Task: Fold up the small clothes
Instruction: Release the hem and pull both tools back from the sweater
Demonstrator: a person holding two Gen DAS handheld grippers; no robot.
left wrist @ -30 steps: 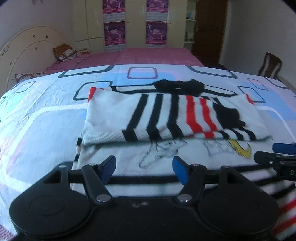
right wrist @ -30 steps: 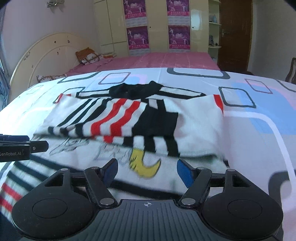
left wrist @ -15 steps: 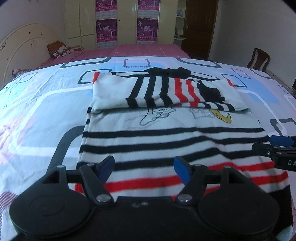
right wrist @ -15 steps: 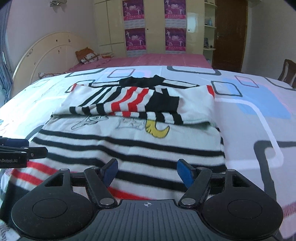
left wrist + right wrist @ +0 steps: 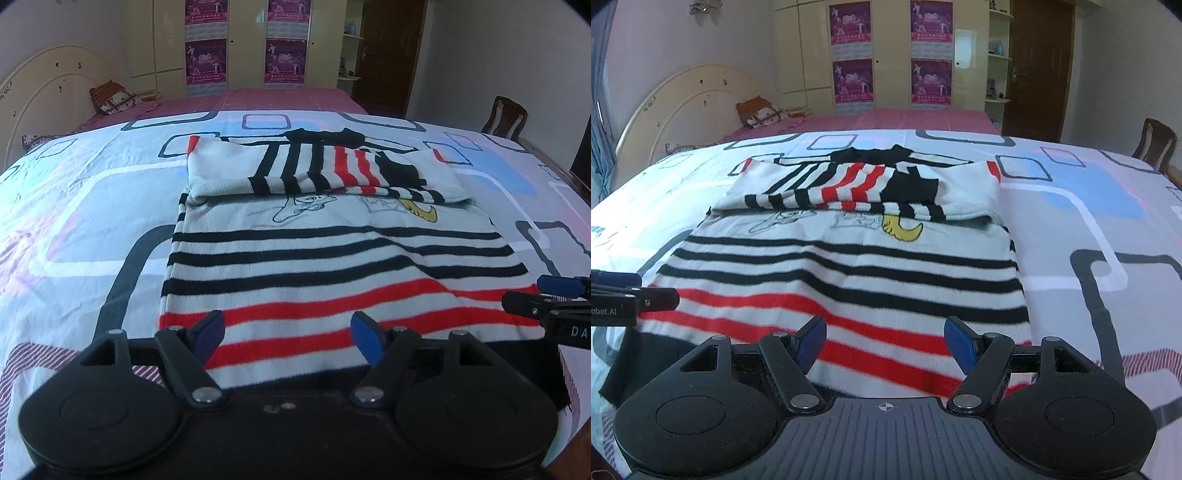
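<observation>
left wrist view: the left gripper [image 5: 288, 330], black with blue pads, hangs over the near hem of the small white knit sweater with black and red stripes [image 5: 314, 266]. its jaws have just been opening and stand wide with nothing between them; the cloth lies below the pads, not pinched. the sweater lies flat on the white bedsheet printed with grey, blue and pink rounded squares [image 5: 85, 221], its sleeves folded across the chest at the far end, just over the line drawing and yellow patch. the tip of the right gripper [image 5: 546, 299] shows at the right edge, beside the sweater's right side

right wrist view: the right gripper [image 5: 884, 345] is likewise held wide apart and empty, over the hem near the sweater's [image 5: 849, 273] right corner, with the black waistband running under the housing. the left gripper's tip [image 5: 635, 295] pokes in from the left, near the other corner. a pale arched headboard [image 5: 687, 107] stands far off

judging by this, the sleeves are done and the bottom-to-top fold is the step in hand. the next move calls for both claws to drop onto the hem corners, pinch through both layers, and lift evenly so the hem carries toward the collar without skewing
</observation>
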